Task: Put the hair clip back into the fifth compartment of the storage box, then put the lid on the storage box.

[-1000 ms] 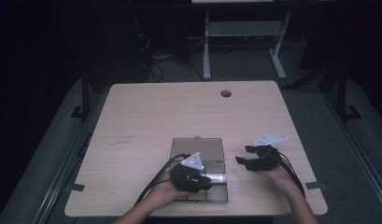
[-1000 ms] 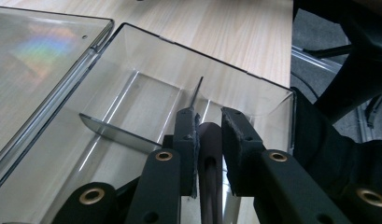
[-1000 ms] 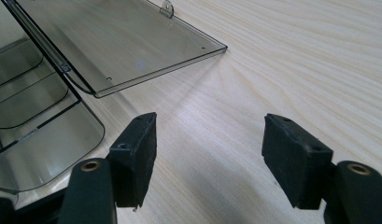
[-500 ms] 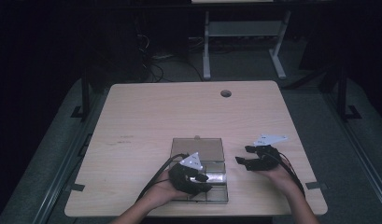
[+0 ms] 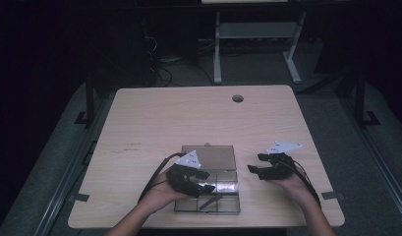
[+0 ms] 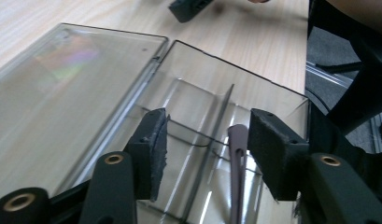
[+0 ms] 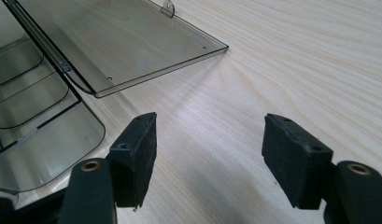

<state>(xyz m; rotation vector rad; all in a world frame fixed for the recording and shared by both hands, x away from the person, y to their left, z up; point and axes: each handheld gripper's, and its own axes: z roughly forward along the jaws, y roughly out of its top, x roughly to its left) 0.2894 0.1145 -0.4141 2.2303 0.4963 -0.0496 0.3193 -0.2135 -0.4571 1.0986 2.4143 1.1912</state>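
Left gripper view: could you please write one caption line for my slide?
Left gripper open above a clear compartment box, a slim purple tool lying between its jaws.

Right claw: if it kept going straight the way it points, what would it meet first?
Probably just bare table. The right claw stands open with only wood grain ahead; the clear box's open lid lies off to one side of that line, though depth is hard to judge.

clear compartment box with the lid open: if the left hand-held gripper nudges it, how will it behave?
The clear compartment box looks thin-walled plastic, so probably light and likely to slide on the smooth wooden table. Its lid lies flat and open, so tipping seems unlikely. Glossy walls may slip between the pads.
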